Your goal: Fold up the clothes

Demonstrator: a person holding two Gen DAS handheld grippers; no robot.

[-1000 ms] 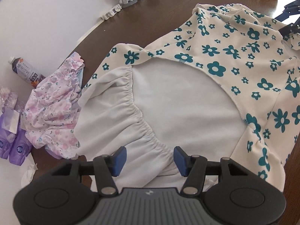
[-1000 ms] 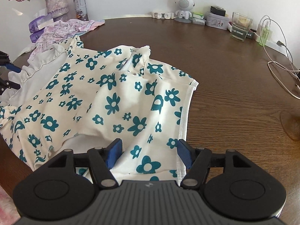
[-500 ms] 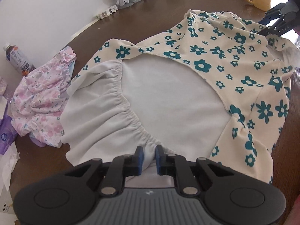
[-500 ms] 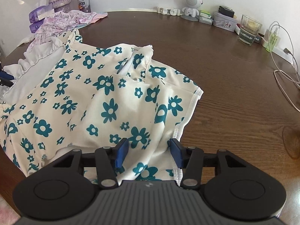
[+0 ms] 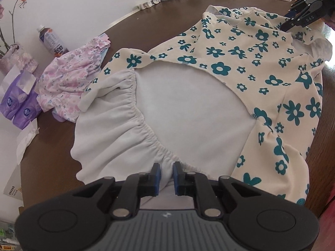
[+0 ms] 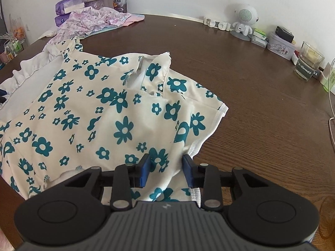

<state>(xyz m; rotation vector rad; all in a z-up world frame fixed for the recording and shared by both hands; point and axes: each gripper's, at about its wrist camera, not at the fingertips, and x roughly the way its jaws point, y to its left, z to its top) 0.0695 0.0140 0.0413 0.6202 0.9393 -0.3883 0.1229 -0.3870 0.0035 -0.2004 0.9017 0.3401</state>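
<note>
Presently, on the brown wooden table:

- Dress: cream with teal flowers, spread across the table, hem turned back to show the plain white lining and a gathered ruffle seam.
- Left gripper: blue pads clenched on a bunch of the white ruffle at the near edge of the dress.
- Right gripper: pads set either side of a fold of flowered cloth beside the stitched white hem, pressing the fabric but with a gap between them; whether the grip is firm cannot be told. From the left wrist view it shows at the far corner of the dress.
- Pink flowered garment: crumpled heap, just beside the dress on its left.
- Purple tissue packs: at the table edge, beside the pink garment.
- Bottle: upright by the wall.
- Small white robot figure, a glass and small boxes: lined along the wall, well apart from the dress.
</note>
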